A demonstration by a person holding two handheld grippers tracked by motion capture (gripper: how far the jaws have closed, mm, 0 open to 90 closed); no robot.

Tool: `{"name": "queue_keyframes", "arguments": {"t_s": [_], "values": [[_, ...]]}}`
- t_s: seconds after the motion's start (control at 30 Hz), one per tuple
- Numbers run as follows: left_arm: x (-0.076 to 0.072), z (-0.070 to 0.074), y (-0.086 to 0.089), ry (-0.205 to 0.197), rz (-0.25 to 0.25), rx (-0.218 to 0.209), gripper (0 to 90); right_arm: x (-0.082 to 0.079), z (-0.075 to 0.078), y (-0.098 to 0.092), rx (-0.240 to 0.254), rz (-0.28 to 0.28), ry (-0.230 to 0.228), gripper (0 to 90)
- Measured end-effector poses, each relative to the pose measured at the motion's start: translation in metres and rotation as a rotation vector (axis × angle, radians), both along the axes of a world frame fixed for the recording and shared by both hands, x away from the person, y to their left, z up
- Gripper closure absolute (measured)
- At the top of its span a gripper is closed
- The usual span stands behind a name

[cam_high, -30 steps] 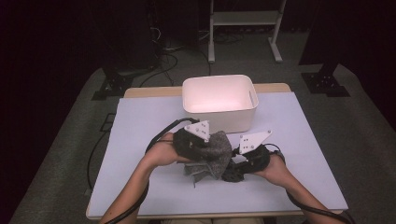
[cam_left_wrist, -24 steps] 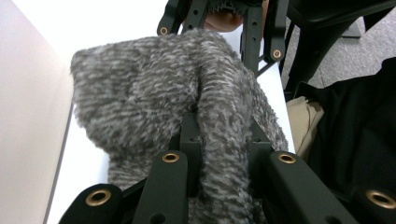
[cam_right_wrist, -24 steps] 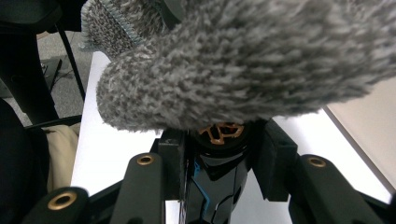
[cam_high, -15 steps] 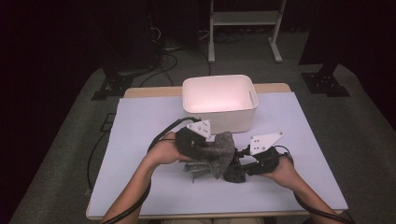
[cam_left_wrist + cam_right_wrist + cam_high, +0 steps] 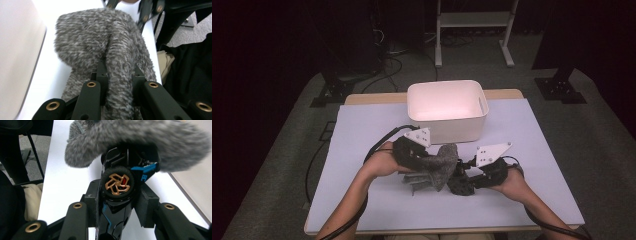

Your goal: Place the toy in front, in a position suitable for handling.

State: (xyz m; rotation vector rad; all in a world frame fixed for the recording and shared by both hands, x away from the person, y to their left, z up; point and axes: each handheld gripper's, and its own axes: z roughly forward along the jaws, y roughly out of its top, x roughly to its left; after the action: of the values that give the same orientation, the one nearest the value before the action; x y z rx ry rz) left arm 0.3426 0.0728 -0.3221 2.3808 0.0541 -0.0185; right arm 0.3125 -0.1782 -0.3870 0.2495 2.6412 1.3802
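A fuzzy grey knit cloth hangs over the middle of the table, its lower end resting on the sheet. My left gripper comes in from the left and is shut on it. In the left gripper view the jaws pinch a fold of the cloth at the gripper. My right gripper is shut on a black toy car just right of the cloth. In the right gripper view the car, with a bronze wheel and blue trim, sits between the pads of the gripper. The cloth drapes over the car's far end.
A white bin stands open just behind both grippers; its wall is close on the left in the left gripper view. A pale sheet covers the table. Dark stands and cables sit on the floor beyond.
My right gripper with the car has shifted slightly to the right. The cloth's upper end now stands a little higher between the grippers. The left hand has hardly moved.
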Motion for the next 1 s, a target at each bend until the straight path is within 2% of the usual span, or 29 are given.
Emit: {"name": "queue_keyframes", "arguments": {"t_s": [0.2, 0.3, 0.43, 0.87, 0.93, 1.0], "values": [[-0.006, 0.012, -0.023, -0.031, -0.056, 0.01, 75.5, 0.0, 0.0, 0.005, -0.006, 0.01, -0.005, 58.9], [-0.005, 0.012, -0.026, -0.032, -0.061, 0.018, 75.6, 0.001, -0.001, 0.004, -0.001, 0.008, -0.004, 58.9], [-0.004, 0.01, -0.025, -0.035, -0.054, 0.035, 75.6, 0.001, -0.001, 0.001, 0.004, 0.002, -0.001, 58.8], [0.004, -0.002, -0.001, 0.001, 0.006, 0.034, 75.5, -0.001, 0.0, -0.007, -0.002, -0.002, -0.007, 58.8], [0.004, -0.003, 0.001, 0.009, 0.011, 0.029, 75.5, -0.002, 0.0, -0.007, -0.005, -0.004, -0.006, 58.8], [0.002, -0.002, -0.001, 0.007, -0.004, 0.024, 75.5, -0.002, 0.0, -0.006, -0.009, 0.001, -0.006, 58.7]]}}
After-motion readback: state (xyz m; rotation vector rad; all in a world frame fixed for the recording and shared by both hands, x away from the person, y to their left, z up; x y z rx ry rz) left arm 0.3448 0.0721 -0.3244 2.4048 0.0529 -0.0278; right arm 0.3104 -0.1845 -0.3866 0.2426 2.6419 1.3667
